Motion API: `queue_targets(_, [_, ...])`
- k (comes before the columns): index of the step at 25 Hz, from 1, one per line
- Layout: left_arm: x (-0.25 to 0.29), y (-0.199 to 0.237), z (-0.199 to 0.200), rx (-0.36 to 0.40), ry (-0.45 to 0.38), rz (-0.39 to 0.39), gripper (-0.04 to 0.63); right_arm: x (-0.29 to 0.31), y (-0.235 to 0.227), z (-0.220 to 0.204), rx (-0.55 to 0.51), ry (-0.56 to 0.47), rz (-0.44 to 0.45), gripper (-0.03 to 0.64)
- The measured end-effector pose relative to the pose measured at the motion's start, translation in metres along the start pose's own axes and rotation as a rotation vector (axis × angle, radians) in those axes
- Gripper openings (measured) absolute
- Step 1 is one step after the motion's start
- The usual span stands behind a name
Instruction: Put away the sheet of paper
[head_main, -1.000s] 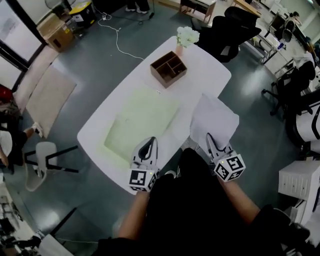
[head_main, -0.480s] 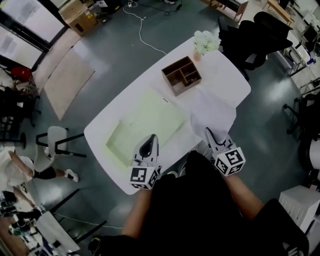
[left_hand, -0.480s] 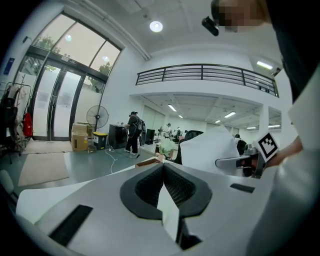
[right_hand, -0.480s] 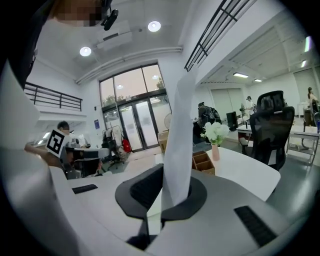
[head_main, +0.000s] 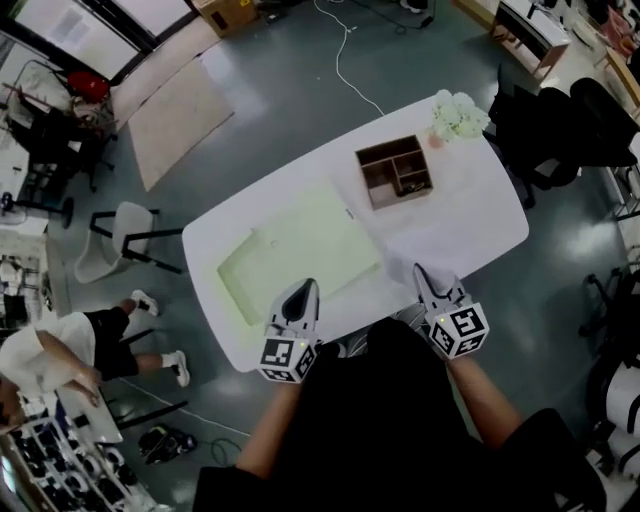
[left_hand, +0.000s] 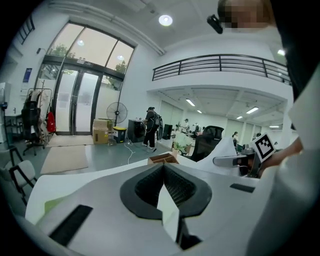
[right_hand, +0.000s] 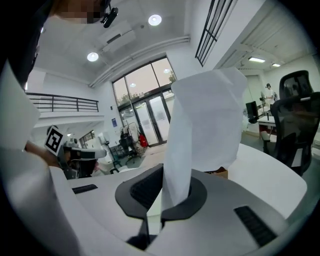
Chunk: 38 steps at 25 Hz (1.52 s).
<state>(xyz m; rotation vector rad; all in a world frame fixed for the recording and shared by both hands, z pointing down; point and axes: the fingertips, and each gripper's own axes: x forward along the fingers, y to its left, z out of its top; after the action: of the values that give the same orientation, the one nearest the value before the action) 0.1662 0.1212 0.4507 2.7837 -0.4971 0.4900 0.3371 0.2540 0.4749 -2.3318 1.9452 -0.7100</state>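
My right gripper (head_main: 424, 274) is shut on the white sheet of paper (head_main: 430, 248), which reaches forward over the near right part of the white table (head_main: 480, 235). In the right gripper view the sheet of paper (right_hand: 205, 125) stands up out of the closed jaws of the right gripper (right_hand: 167, 175). The left gripper (head_main: 302, 290) hovers over the table's near edge beside the pale green mat (head_main: 300, 255), shut with nothing in it (left_hand: 163, 167). A wooden organiser box (head_main: 395, 172) with open compartments stands farther back.
White flowers in a pink vase (head_main: 458, 115) stand at the table's far end. Black office chairs (head_main: 560, 130) crowd the right side. A white chair (head_main: 110, 250) and a seated person (head_main: 50, 350) are on the left. A cable (head_main: 350, 70) runs across the floor.
The head view has swung, so the table sits higher and more to the right. The right gripper with the sheet now lies over the table instead of off its right side.
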Motion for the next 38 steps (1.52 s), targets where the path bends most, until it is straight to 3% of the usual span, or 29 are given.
queue_targets(11, [-0.029, 0.036, -0.012, -0.068, -0.018, 0.228, 0.003, 0.059, 0.038, -0.01, -0.052, 0.086, 0.262, -0.002])
queue_targets(22, [-0.049, 0.071, -0.025, -0.13, -0.061, 0.271, 0.003, 0.099, 0.08, -0.014, -0.002, 0.151, 0.332, -0.002])
queue_targets(30, [-0.056, 0.099, -0.029, -0.176, -0.092, 0.302, 0.003, 0.138, 0.133, -0.017, -0.011, 0.209, 0.464, -0.002])
queue_targets(38, [-0.076, 0.129, -0.037, -0.229, -0.119, 0.393, 0.003, 0.175, 0.151, -0.039, 0.033, 0.315, 0.499, -0.002])
